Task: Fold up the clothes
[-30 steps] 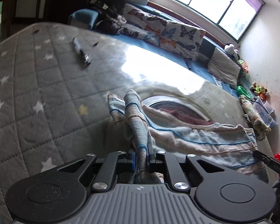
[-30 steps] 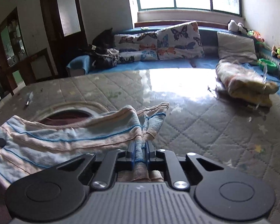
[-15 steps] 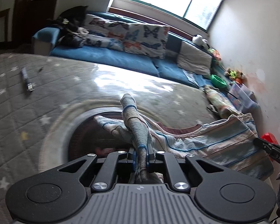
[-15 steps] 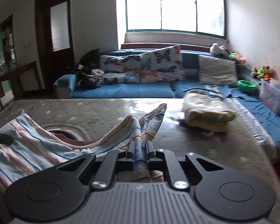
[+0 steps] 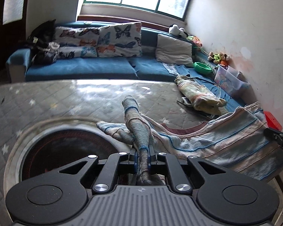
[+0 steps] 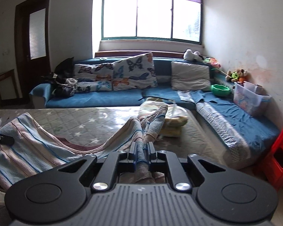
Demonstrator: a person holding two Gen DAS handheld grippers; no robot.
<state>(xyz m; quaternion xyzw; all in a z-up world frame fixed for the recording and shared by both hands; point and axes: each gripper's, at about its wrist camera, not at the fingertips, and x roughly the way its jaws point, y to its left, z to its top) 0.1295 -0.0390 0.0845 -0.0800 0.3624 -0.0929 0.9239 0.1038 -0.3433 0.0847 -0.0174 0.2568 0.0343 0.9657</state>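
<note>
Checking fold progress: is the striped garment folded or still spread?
Spread, not folded: the striped garment hangs stretched between the left gripper and right gripper, each clamping an end, sagging above the quilted surface.

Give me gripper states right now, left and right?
Left gripper: closed, pinching one end of the striped garment.
Right gripper: closed, pinching the other end of the same garment.

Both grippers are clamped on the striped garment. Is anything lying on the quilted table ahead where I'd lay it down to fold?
Mostly open. The striped garment hangs between the left gripper and right gripper. On the quilted table, a yellowish folded pile sits at the far right corner, and a round opening lies beneath the garment's left end.
</note>
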